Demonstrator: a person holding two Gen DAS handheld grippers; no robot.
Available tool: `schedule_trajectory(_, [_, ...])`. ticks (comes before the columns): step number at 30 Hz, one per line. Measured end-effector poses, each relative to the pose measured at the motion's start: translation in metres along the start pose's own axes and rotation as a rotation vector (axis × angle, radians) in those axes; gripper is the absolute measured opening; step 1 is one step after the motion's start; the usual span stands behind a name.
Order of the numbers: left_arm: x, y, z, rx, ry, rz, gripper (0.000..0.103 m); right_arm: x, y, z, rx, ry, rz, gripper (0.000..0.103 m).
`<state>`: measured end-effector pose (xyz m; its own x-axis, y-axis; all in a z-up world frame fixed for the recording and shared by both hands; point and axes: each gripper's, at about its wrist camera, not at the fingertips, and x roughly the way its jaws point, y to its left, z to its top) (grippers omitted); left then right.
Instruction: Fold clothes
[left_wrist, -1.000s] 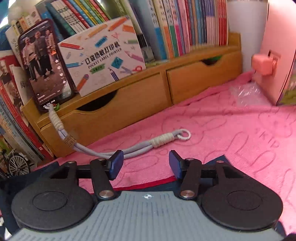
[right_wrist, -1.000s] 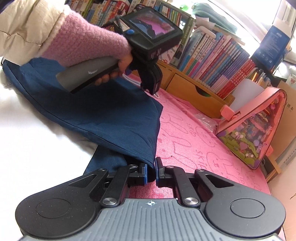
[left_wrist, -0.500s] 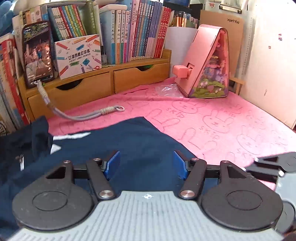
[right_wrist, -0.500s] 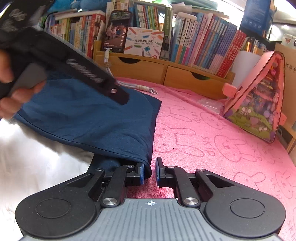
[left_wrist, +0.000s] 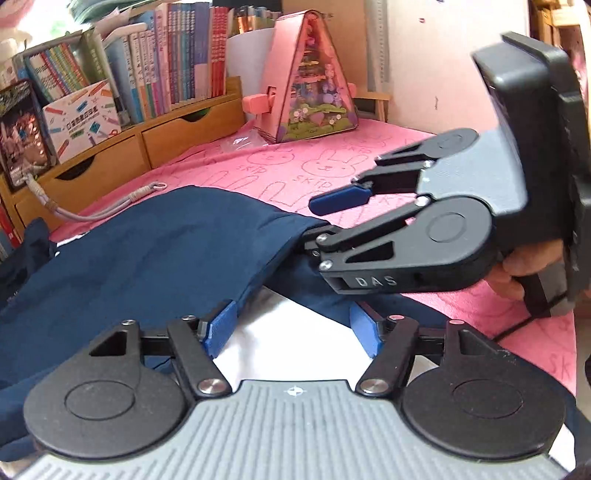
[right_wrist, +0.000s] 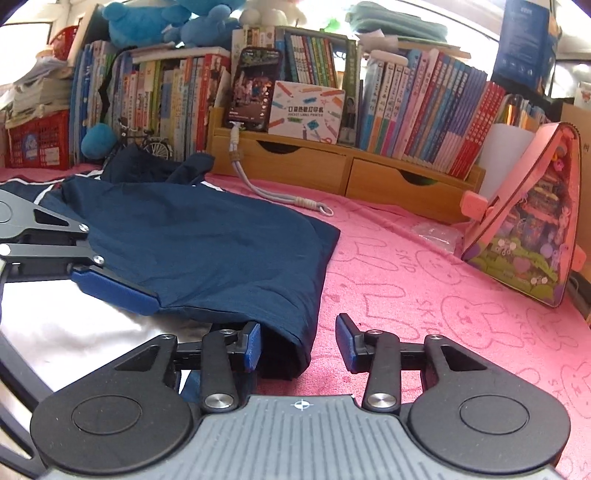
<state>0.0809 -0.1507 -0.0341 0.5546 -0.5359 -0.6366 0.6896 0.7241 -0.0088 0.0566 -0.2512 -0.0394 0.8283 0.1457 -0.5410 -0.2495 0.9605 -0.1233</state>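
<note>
A navy blue garment (left_wrist: 147, 258) (right_wrist: 207, 251) lies folded over on the pink bunny towel (left_wrist: 332, 166) (right_wrist: 424, 295) and on a white sheet (left_wrist: 288, 332). My left gripper (left_wrist: 291, 328) is wide open and low over the white sheet, and its left finger touches the garment's edge. My right gripper (right_wrist: 298, 343) is open, with the garment's near corner lying loose between its fingers, close to the left one. The left wrist view shows the right gripper (left_wrist: 312, 221) side-on, held by a hand (left_wrist: 517, 273), jaws apart at the cloth's corner.
A wooden drawer shelf (right_wrist: 332, 173) full of books stands at the back. A phone (right_wrist: 251, 88) leans there, and its lanyard (right_wrist: 295, 201) trails onto the towel. At the right are a pink triangular box (right_wrist: 524, 236) and a clear plastic bag (right_wrist: 436, 232).
My right gripper has opened and let go of the garment's corner. My left gripper has come back from the shelf to the garment's near edge, beside the right one.
</note>
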Motion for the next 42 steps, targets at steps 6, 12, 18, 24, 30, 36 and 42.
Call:
schedule_trajectory(6, [-0.006, 0.065, -0.014, -0.594, -0.024, -0.318, 0.064, -0.011, -0.040, -0.006, 0.182, 0.020, 0.253, 0.024])
schedule_trajectory(12, [0.006, 0.078, -0.022, -0.885, -0.054, -0.418, 0.072, -0.015, -0.114, -0.014, 0.535, -0.001, 0.482, 0.035])
schedule_trajectory(18, [0.025, 0.069, -0.014, -0.995, -0.160, -0.337, 0.078, 0.015, -0.145, -0.010, 0.669, 0.049, 0.409, 0.037])
schedule_trajectory(24, [0.031, 0.053, -0.013, -1.013, -0.245, -0.262, 0.078, 0.064, -0.143, -0.006, 0.723, 0.127, 0.468, 0.037])
schedule_trajectory(30, [0.032, 0.026, -0.013, -0.809, -0.233, -0.022, 0.032, 0.104, -0.137, 0.014, 0.708, 0.157, 0.530, 0.053])
schedule_trajectory(36, [0.039, 0.048, -0.028, -0.932, -0.227, -0.048, 0.004, 0.143, -0.131, 0.033, 0.693, 0.194, 0.570, 0.023])
schedule_trajectory(42, [0.041, 0.047, -0.027, -0.907, -0.225, -0.043, 0.004, 0.174, -0.134, 0.052, 0.691, 0.200, 0.524, 0.019])
